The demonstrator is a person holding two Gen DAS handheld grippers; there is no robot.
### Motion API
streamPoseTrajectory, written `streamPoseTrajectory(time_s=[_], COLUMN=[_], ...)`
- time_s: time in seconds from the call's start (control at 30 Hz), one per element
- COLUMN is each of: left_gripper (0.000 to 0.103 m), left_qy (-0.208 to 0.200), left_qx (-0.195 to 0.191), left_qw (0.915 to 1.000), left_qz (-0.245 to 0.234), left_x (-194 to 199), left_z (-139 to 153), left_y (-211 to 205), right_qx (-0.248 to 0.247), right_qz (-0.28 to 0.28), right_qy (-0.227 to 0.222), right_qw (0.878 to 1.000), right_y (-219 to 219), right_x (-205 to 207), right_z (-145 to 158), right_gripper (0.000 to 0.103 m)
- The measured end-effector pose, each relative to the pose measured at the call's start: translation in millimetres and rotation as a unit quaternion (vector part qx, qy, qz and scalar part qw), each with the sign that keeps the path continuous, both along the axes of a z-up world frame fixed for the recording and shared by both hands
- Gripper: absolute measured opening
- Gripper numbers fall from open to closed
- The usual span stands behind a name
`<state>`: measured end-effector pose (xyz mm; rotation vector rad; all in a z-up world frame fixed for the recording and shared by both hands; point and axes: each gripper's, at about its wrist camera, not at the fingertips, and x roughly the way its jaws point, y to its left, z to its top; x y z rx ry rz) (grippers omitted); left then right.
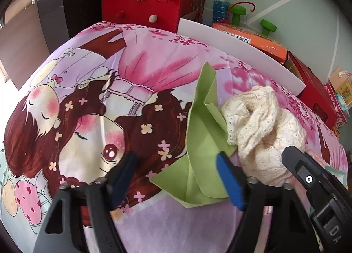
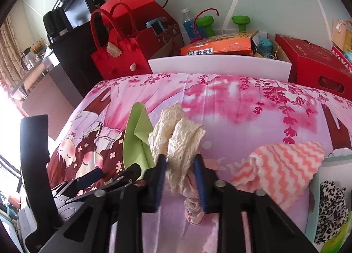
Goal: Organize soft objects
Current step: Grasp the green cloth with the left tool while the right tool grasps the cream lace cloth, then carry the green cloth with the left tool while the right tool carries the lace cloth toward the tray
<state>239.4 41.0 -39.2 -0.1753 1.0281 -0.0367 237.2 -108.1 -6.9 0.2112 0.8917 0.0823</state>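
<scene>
Sorting barely begun: lace cloth (image 2: 176, 143) and green cloth (image 1: 202, 143) lie mid-bed (image 2: 242, 121). Right claw (image 2: 181, 178) grips the lace cloth; left claw (image 1: 178, 178) gapes wide beside the green cloth. Only the right view shows the striped cloth (image 2: 283, 167) and spotted cloth (image 2: 330, 209) toward the bed's right edge.

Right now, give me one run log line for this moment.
left gripper: open, over green cloth | right gripper: shut on lace cloth | striped cloth: on bedspread
</scene>
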Motion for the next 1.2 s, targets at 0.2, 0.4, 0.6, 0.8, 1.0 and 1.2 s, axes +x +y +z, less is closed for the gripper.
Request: streamPoseTrajectory(time_s=[0.2,0.4,0.6,0.8,1.0,1.2], left_gripper=[0.022,0.006,0.005,0.005,0.005,0.006], left_qy=[0.010,0.000,-0.026,-0.049,-0.053,-0.031], left_qx=[-0.002,-0.017,-0.016,-0.010,-0.004,-0.007], left_qw=[0.9999,0.9998,0.9995,0.9986,0.9982,0.9994], left_qz=[-0.008,-0.013,-0.011,-0.016,-0.026,-0.014], left_x=[0,-2,-7,-15,-23,-15], left_z=[-2,3,19,38,47,33], left_y=[-2,-2,-1,-4,-9,-2], right_qx=[0.004,0.019,0.030,0.032,0.018,0.031], right_qz=[0.000,-0.009,-0.015,-0.023,-0.043,-0.061], right_qy=[-0.005,-0.022,-0.060,-0.086,-0.071,-0.043], right_qw=[1.000,1.000,0.998,0.996,0.996,0.997], right_y=[-2,-11,-20,-32,-44,-58], right_x=[-3,-13,-26,-44,-57,-70], right_z=[0,11,37,60,58,42], right_gripper=[0.013,0.011,0.009,0.007,0.007,0.007])
